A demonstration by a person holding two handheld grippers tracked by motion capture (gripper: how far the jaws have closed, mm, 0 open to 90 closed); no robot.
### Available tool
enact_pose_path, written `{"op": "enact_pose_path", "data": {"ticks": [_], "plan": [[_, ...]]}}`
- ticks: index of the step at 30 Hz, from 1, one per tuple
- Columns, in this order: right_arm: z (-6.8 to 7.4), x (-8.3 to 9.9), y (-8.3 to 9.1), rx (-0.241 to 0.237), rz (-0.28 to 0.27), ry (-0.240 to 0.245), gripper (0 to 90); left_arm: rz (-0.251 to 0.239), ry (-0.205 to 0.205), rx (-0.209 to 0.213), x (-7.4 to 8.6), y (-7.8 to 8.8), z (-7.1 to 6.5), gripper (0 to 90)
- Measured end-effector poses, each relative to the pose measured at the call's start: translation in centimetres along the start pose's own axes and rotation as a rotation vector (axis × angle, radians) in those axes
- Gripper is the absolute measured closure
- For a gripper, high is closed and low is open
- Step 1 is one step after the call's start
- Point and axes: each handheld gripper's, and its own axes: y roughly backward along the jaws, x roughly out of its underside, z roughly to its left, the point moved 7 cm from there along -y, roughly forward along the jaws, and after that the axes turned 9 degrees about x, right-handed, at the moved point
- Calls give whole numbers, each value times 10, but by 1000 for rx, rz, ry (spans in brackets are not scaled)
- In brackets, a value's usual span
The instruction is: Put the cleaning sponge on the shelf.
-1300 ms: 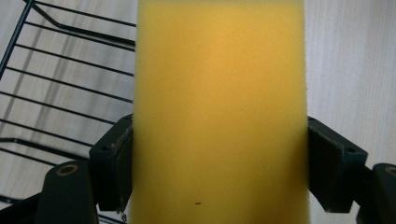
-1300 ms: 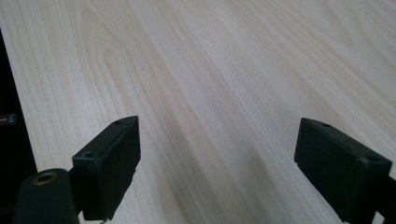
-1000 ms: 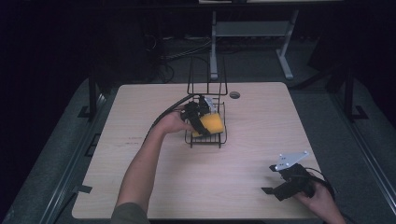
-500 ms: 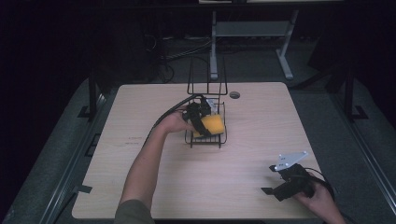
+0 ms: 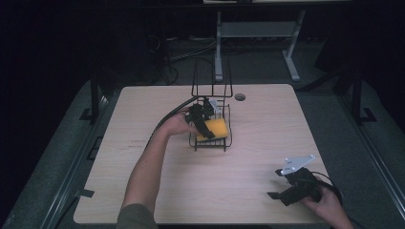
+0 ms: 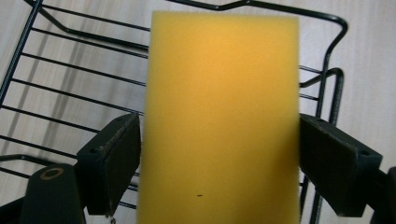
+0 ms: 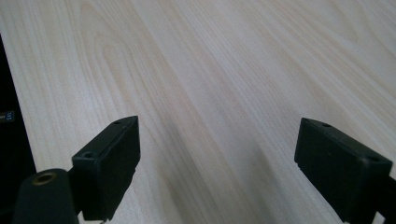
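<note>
High view: left gripper holds sponge over wire rack mid-worktop; right gripper rests near front right corner.
Left gripper view: jaws clamp sponge.
Right gripper view: jaws wide, over bare worktop.

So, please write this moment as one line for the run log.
left gripper: holding yellow sponge | over wire rack | right gripper: open, above table

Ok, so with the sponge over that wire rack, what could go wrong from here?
1. The yellow sponge sits between the left gripper's jaws, which stand wide, so it may be loose and could slip or land crooked.
2. The black wire rack looks light; a jaw catching a wire might drag or tip it.
3. The right gripper lies open near the table's front edge, too far to steady anything.
</note>
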Motion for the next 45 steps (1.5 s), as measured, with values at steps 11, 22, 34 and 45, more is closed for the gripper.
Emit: {"op": "enact_pose_path", "data": {"ticks": [11, 22, 34, 45], "plan": [[1, 0, -1, -2, 4, 0, 140, -24, -12, -21, -1, 14, 1, 159], [3, -2, -1, 1, 5, 8, 139, -26, -23, -41, -1, 18, -7, 159], [4, -3, 1, 1, 1, 6, 139, -37, -51, -52, 0, 24, -20, 159], [6, -6, 2, 3, 0, 13, 139, -61, -76, -80, 7, 30, -37, 159]]}}
